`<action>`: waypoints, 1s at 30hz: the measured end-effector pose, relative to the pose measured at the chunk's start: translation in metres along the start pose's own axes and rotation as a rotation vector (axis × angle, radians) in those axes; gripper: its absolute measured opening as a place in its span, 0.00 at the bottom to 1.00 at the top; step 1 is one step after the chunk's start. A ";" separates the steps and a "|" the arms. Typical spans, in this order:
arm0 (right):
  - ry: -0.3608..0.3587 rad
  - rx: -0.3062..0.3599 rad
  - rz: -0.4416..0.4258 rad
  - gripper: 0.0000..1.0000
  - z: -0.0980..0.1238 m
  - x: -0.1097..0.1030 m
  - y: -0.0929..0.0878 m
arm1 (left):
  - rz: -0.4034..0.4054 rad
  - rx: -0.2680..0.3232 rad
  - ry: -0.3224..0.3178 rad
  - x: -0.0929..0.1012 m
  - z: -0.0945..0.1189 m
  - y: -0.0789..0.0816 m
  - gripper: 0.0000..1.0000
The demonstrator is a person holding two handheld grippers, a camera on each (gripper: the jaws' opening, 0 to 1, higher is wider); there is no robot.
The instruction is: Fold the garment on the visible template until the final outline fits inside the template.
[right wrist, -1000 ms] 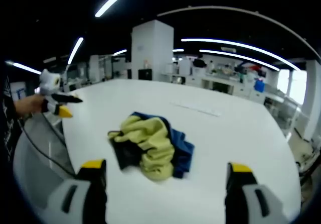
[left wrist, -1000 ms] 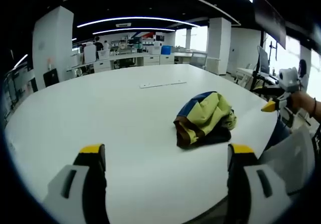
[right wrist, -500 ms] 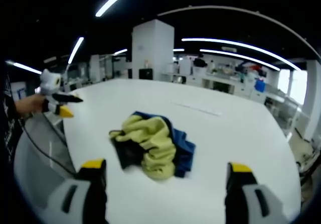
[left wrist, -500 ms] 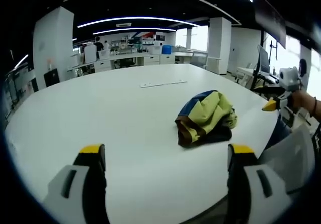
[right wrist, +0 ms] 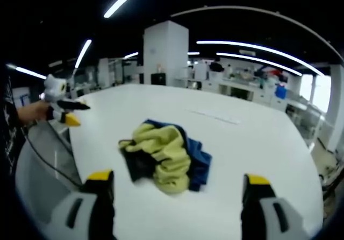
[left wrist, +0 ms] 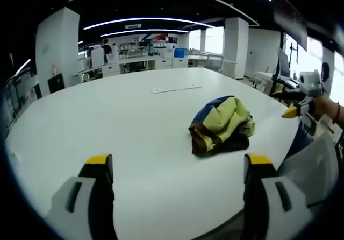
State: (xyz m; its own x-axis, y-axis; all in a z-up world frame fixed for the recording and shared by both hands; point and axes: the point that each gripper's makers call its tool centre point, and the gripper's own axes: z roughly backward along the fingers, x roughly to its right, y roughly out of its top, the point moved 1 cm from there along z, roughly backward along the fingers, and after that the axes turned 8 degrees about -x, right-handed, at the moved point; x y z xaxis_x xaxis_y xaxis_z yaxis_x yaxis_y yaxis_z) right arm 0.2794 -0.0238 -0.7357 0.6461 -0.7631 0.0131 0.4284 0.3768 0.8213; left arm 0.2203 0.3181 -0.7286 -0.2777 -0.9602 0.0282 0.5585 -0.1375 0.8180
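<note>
A crumpled garment (left wrist: 221, 125), yellow, blue and dark brown, lies in a heap on the white bench (left wrist: 123, 127), near its edge. The left gripper (left wrist: 174, 167) is held above the bench with its jaws wide apart and nothing between them. The right gripper (right wrist: 174, 185) is also wide open and holds nothing; the garment (right wrist: 164, 155) lies ahead of it, apart from the jaws. A thin white strip (left wrist: 176, 89) lies flat on the bench, well beyond the garment.
</note>
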 end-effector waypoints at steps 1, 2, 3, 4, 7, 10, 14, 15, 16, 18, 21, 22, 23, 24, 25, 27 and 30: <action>0.002 -0.002 0.003 1.00 0.000 0.000 0.000 | 0.000 -0.001 0.000 0.000 0.000 0.000 0.99; 0.003 -0.003 0.005 1.00 0.000 -0.001 0.000 | 0.001 -0.001 0.000 0.000 0.000 0.000 0.99; 0.004 -0.004 0.007 1.00 -0.001 -0.001 0.000 | 0.001 0.000 0.000 0.000 -0.001 0.000 0.99; 0.005 -0.005 0.009 1.00 -0.001 0.000 0.000 | 0.000 0.000 -0.002 0.001 -0.001 0.001 0.99; 0.005 -0.008 0.009 1.00 -0.002 0.001 0.001 | -0.003 0.004 0.002 0.000 -0.002 0.002 0.99; 0.005 -0.008 0.012 1.00 -0.002 0.001 0.002 | 0.000 0.008 0.005 -0.002 -0.003 0.003 0.99; 0.003 -0.004 0.008 1.00 -0.002 0.002 0.003 | -0.009 0.004 0.003 -0.001 -0.002 0.003 0.99; 0.004 -0.002 0.006 1.00 -0.002 0.002 0.003 | -0.010 0.003 0.003 -0.001 -0.002 0.003 0.99; 0.005 -0.003 0.006 1.00 -0.002 0.001 0.003 | -0.010 0.003 0.003 -0.002 -0.002 0.004 0.99; 0.008 -0.007 0.012 1.00 -0.002 0.001 0.003 | -0.010 0.004 0.003 -0.002 -0.002 0.005 0.99; 0.012 -0.012 0.019 1.00 -0.003 -0.001 0.003 | -0.013 0.007 0.000 -0.001 -0.003 0.006 0.99; 0.013 -0.013 0.021 1.00 -0.003 -0.001 0.004 | -0.016 0.005 -0.004 0.000 -0.003 0.005 0.99; 0.015 -0.014 0.024 1.00 -0.003 -0.001 0.005 | -0.022 0.002 -0.006 0.000 -0.003 0.005 0.99; 0.016 -0.014 0.028 1.00 -0.003 -0.003 0.006 | -0.025 -0.001 -0.006 0.000 -0.003 0.004 0.99; 0.018 -0.012 0.033 1.00 -0.003 -0.003 0.007 | -0.026 -0.001 -0.007 0.000 -0.003 0.004 0.99; 0.023 -0.009 0.040 1.00 -0.003 -0.004 0.010 | -0.025 0.001 -0.011 0.002 -0.002 0.004 0.99; 0.031 -0.004 0.057 1.00 -0.004 -0.007 0.014 | -0.030 0.000 -0.014 0.003 -0.002 0.004 0.99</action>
State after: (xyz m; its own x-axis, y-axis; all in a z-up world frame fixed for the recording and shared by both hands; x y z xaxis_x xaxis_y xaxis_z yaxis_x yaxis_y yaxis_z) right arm 0.2838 -0.0111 -0.7268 0.6884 -0.7241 0.0420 0.3930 0.4210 0.8175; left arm 0.2235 0.3142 -0.7261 -0.3051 -0.9523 0.0113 0.5494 -0.1663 0.8188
